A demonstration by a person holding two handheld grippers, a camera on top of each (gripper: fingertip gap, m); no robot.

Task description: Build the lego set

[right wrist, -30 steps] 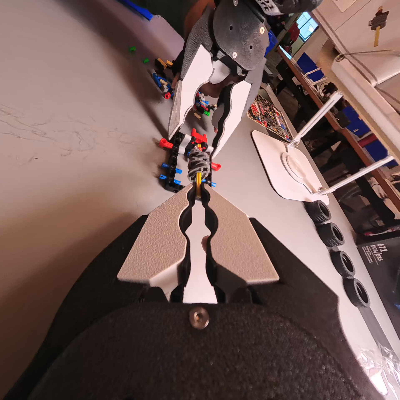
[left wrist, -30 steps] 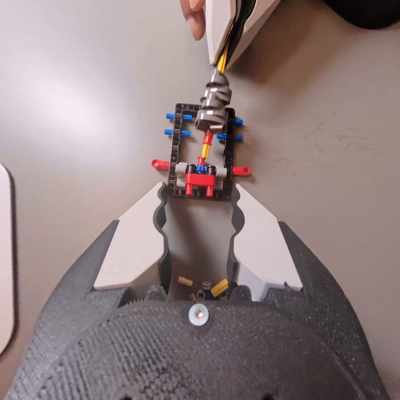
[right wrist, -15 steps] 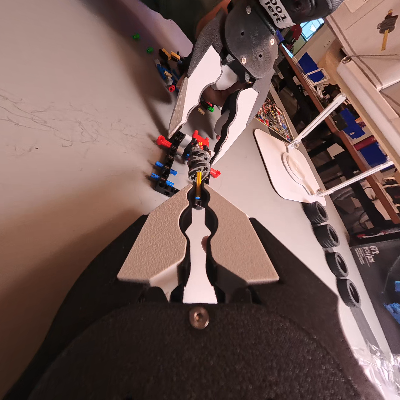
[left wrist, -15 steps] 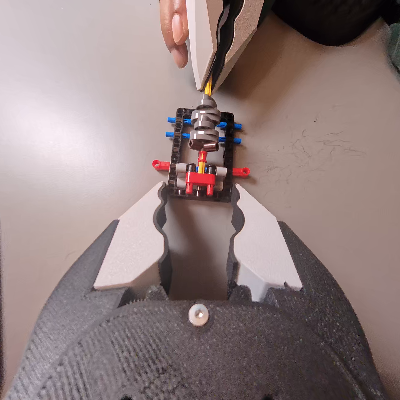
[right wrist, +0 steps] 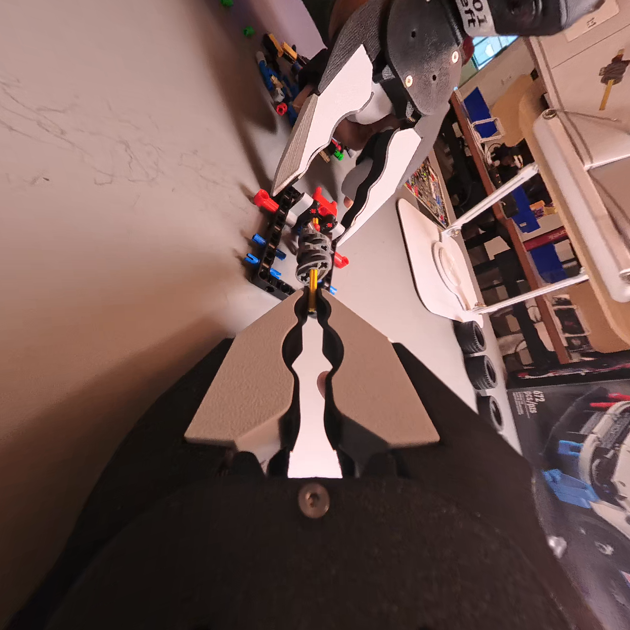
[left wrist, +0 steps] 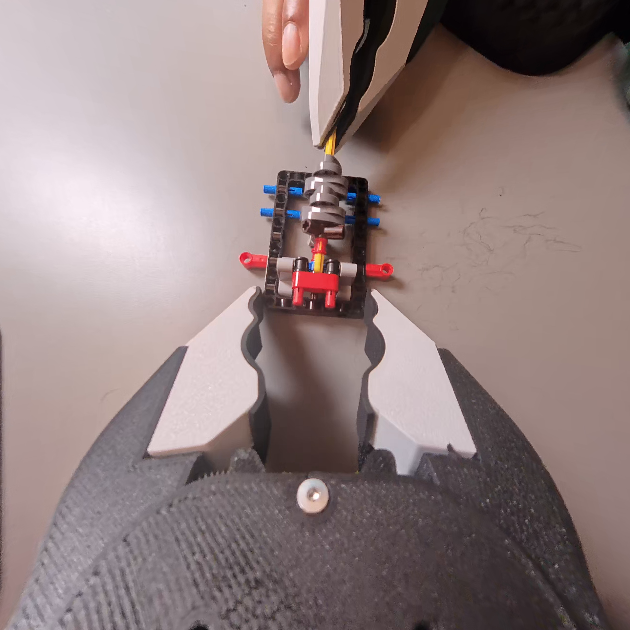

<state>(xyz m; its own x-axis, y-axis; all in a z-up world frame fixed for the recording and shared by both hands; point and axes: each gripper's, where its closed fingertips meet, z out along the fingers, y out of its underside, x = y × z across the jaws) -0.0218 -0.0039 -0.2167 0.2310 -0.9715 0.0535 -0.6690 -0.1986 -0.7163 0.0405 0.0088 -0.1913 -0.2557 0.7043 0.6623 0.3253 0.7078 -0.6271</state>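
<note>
Black beams form the rectangular lego frame (left wrist: 317, 245), which lies flat on the grey worktop (left wrist: 119, 153), well away from any edge that can be seen in the left wrist view. Its near end is clamped between the tips of the left gripper (left wrist: 315, 301), whose jaws are spread wide, to the full width of the frame, and pressed against its two near corners. Blue pins (left wrist: 269, 189) and red pins (left wrist: 250, 258) are seen projecting from the frame's long sides, and a red connector (left wrist: 315, 283) is fitted across its near end.

A yellow axle (right wrist: 312, 289) is pinched at its end by the right gripper (right wrist: 311, 306), whose jaws are almost fully closed, only the thin rod being held at their tips. Grey crank pieces (left wrist: 324, 201) are threaded on the axle, which is held over the frame along its length, its far tip meeting the red connector. A person's fingers (left wrist: 286, 44) are seen beside the right gripper.

In the right wrist view, loose lego pieces (right wrist: 279, 68) are scattered behind the left gripper, and black tyres (right wrist: 477, 358) are lined up toward the worktop's right edge, beside a white stand base (right wrist: 429, 266) and the set's box (right wrist: 579, 443).
</note>
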